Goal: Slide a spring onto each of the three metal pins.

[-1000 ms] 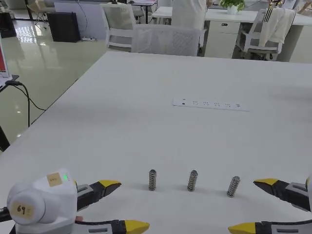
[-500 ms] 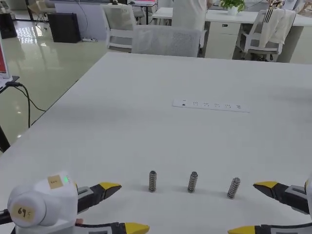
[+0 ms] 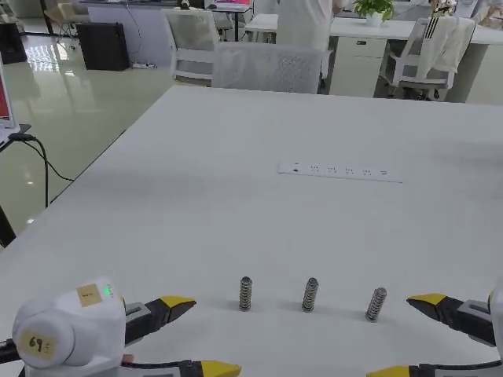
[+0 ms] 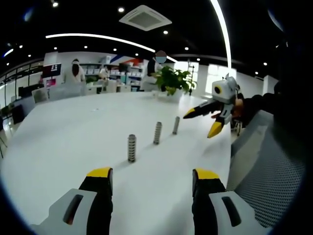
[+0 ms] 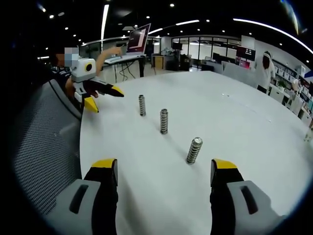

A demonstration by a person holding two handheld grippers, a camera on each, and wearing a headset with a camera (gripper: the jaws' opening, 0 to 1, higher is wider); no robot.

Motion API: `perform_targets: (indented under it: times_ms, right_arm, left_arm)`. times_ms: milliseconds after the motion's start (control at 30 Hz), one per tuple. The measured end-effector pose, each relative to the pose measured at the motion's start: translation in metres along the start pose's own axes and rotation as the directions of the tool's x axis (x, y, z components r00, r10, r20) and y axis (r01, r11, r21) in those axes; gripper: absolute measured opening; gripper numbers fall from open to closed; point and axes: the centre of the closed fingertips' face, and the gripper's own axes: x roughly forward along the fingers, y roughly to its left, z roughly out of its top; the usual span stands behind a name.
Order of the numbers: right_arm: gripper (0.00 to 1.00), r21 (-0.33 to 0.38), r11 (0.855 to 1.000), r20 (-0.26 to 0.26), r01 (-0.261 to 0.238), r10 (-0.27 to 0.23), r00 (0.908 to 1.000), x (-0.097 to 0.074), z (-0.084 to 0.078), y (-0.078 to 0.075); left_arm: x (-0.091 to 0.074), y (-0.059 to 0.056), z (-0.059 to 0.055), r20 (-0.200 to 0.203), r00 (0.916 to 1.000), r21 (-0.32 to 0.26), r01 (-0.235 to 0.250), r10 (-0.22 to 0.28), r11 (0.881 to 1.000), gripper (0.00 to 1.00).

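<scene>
springs: three upright in a row on the table (image 3: 236,204), lower centre of the head view: left spring (image 3: 246,293), middle spring (image 3: 310,294), right spring (image 3: 376,303), which leans slightly
tongs: left tongs (image 3: 200,335) and right tongs (image 3: 409,336) both spread wide, empty, flanking the row
handling: likely light, bouncy, roll-prone; pinch mid-coil across the diameter, gently
writing: sticker (image 3: 36,341) on left tongs reads "69"; nothing else legible

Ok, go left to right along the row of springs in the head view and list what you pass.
left claw → left spring → middle spring → right spring → right claw, both claws open.
</scene>
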Motion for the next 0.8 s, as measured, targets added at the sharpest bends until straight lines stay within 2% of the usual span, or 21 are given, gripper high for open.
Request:
perform_targets:
  times_ms: [800]
  right_arm:
    - [0.76, 0.001, 1.0, -0.003, 0.0, 0.0, 1.0, 0.0007, -0.0021, 0.0008]
  left_arm:
    - [-0.0006, -0.0001, -0.0026, -0.007, 1.0, -0.002, -0.003, 0.003, 1.0, 0.6]
